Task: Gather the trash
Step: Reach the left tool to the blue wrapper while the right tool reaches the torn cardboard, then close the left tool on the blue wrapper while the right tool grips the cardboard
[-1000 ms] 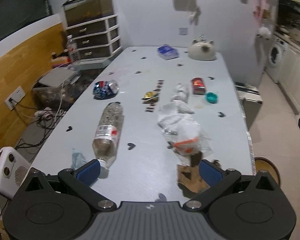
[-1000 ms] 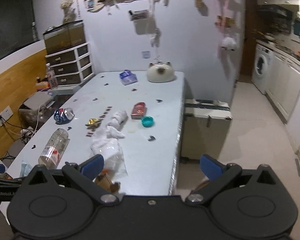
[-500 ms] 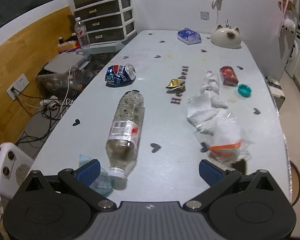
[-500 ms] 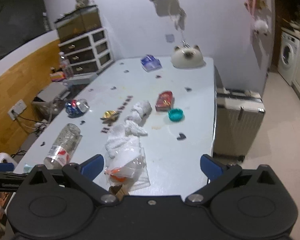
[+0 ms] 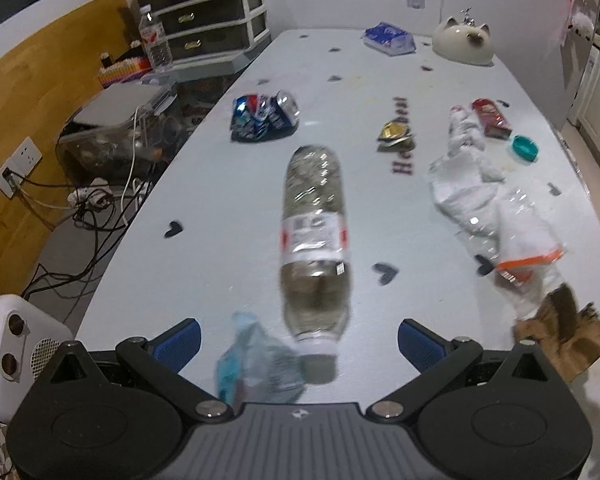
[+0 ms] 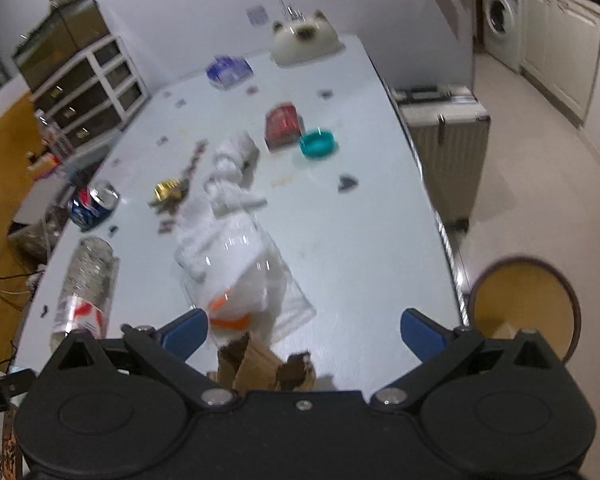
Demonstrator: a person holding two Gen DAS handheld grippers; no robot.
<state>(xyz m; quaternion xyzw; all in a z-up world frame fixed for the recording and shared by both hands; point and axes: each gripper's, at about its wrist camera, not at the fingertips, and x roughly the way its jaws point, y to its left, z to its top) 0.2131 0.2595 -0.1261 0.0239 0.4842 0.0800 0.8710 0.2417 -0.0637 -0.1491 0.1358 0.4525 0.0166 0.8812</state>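
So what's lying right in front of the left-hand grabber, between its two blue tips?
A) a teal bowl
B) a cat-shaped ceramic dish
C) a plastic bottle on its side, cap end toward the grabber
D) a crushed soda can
C: the plastic bottle lies on its side on the table, its white cap end nearest the open left gripper.

Right wrist view blurred throughout; label on the plastic bottle [image 6: 82,292] unreadable there, its cap end hidden behind the right gripper [image 6: 304,330] body. Left wrist view: pale blue wrapper [image 5: 256,364] smeared, lower part hidden behind the left gripper [image 5: 298,340]; torn cardboard [image 5: 562,338] partly hidden likewise. Table lettering [image 5: 400,136] only partly legible
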